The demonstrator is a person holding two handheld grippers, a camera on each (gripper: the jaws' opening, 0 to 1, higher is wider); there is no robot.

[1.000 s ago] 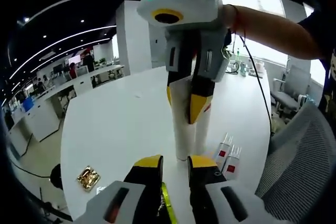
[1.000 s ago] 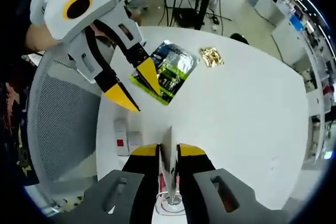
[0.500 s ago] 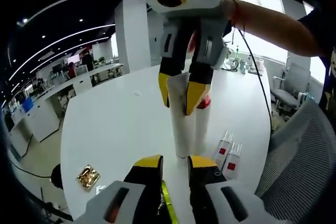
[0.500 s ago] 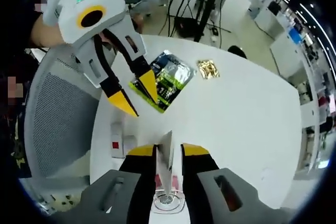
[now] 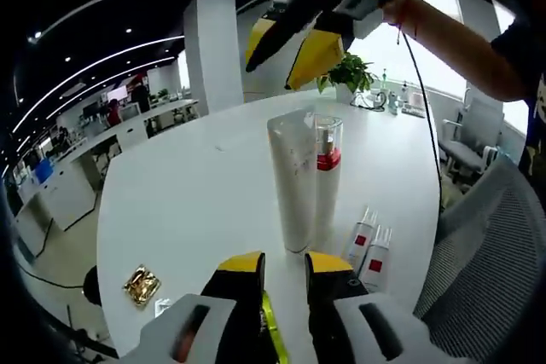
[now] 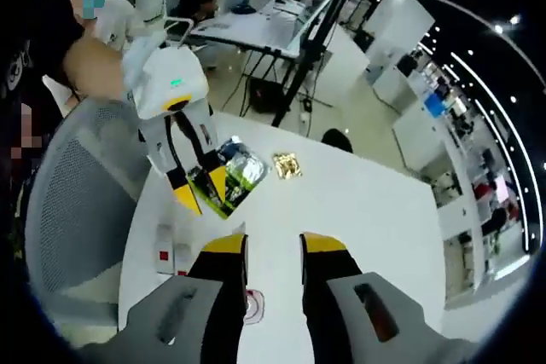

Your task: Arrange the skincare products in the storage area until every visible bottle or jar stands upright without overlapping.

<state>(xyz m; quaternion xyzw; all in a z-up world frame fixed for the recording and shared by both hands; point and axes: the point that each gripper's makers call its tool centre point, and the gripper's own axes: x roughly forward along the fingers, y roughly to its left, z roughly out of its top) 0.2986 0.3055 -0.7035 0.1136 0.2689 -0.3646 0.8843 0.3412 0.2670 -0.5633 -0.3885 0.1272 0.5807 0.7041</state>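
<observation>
On the round white table [image 5: 188, 202], a tall white tube [image 5: 294, 178] stands upright near the middle, and every other thing can be placed from it. Touching the tube on its far side stands a clear-capped bottle [image 5: 328, 159] with a red band, also upright. Just beside the tube's foot, toward the grey mesh chair [image 5: 486, 253], two small white bottles with red labels [image 5: 368, 249] lie flat, side by side. Toward the table's near edge, well apart from the tube, lies a gold foil packet [image 5: 142, 286]. Above the tube hangs the right gripper [image 5: 294, 40], its yellow-tipped jaws parted and holding nothing, clear of the tube's top. The left gripper [image 5: 283, 266] sits just before the tube's base, jaws apart with only table showing between them. In the right gripper view, the tube's top edge [image 6: 232, 232] shows beside the right gripper [image 6: 271, 245], whose jaws stand wide and empty; beyond it the left gripper [image 6: 200, 193] hovers with jaws parted over a green and black packet [image 6: 232, 176], the gold foil packet [image 6: 287, 165] just past that. Around the table is an open office: a white pillar [image 5: 209, 53], desks [image 6: 247, 27] with seated people, curved ceiling light strips [image 5: 102, 61] and a potted plant [image 5: 345, 70] by bright windows.
</observation>
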